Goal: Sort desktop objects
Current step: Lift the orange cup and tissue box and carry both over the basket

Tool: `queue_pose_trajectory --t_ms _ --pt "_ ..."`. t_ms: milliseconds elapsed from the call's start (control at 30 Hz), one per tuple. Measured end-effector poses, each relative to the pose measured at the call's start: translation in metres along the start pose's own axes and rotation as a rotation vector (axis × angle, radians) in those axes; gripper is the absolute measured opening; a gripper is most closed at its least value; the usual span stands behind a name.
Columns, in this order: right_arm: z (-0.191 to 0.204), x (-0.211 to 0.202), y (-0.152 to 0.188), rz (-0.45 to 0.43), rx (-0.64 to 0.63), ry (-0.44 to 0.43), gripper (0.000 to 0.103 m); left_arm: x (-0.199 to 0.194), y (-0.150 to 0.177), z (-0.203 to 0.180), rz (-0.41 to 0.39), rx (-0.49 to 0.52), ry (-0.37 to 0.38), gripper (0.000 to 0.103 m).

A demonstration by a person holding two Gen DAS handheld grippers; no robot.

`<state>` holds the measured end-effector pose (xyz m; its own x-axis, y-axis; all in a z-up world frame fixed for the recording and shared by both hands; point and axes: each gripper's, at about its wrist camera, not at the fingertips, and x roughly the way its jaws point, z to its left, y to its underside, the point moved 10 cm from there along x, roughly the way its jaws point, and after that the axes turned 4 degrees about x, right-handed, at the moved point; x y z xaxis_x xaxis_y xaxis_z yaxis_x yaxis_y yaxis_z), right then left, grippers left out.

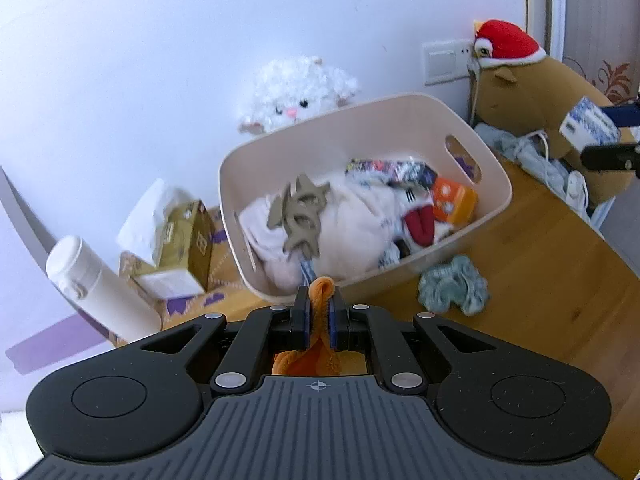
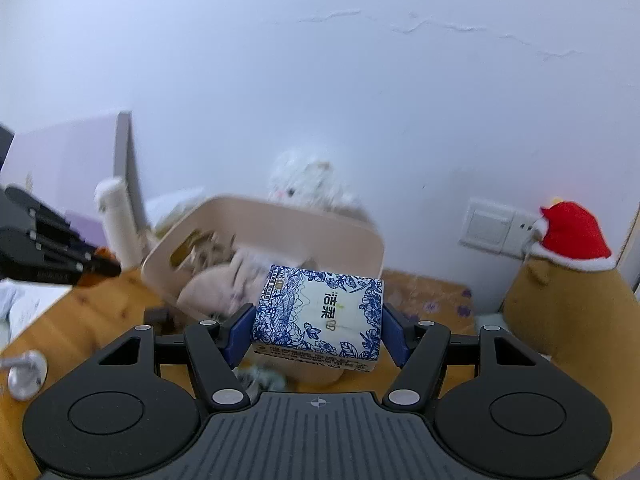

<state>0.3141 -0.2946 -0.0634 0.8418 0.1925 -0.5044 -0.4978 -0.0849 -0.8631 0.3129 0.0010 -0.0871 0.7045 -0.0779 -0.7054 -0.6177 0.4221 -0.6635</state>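
My left gripper (image 1: 319, 304) is shut on an orange fuzzy cloth (image 1: 320, 320) that hangs down between its fingers, just in front of the beige basket (image 1: 400, 108). The basket holds white plush, a tan hair claw (image 1: 301, 216), an orange box (image 1: 454, 200) and patterned packets. A teal knitted scrunchie (image 1: 454, 290) lies on the wooden desk beside the basket. My right gripper (image 2: 318, 320) is shut on a blue-and-white floral tissue pack (image 2: 320, 316), held above the desk in front of the basket (image 2: 280, 216). The left gripper (image 2: 100, 266) shows at the left edge of the right wrist view.
Left of the basket stand a white bottle (image 1: 96, 284) and a gold tissue box (image 1: 180, 240). A white lamb plush (image 1: 300, 94) sits behind it. A brown plush with a red hat (image 1: 532, 92) is at the right, with cables and a power strip (image 1: 574, 188). A wall switch (image 2: 490, 230) is behind.
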Motion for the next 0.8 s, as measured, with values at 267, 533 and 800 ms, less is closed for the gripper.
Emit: queue_pose_trajectory --t_ms 267,533,800 --pt "-0.009 0.014 -0.041 -0.052 -0.006 0.017 0.064 0.012 -0.044 0.006 -0.065 0.063 -0.012 0.008" --pt "-0.009 0.043 -0.066 -0.066 -0.007 0.006 0.064 0.033 -0.088 0.013 -0.109 0.097 -0.016 0.008" --pt "-0.008 0.084 -0.079 -0.044 0.001 -0.017 0.064 0.067 -0.109 0.012 -0.092 0.121 0.0 0.008"
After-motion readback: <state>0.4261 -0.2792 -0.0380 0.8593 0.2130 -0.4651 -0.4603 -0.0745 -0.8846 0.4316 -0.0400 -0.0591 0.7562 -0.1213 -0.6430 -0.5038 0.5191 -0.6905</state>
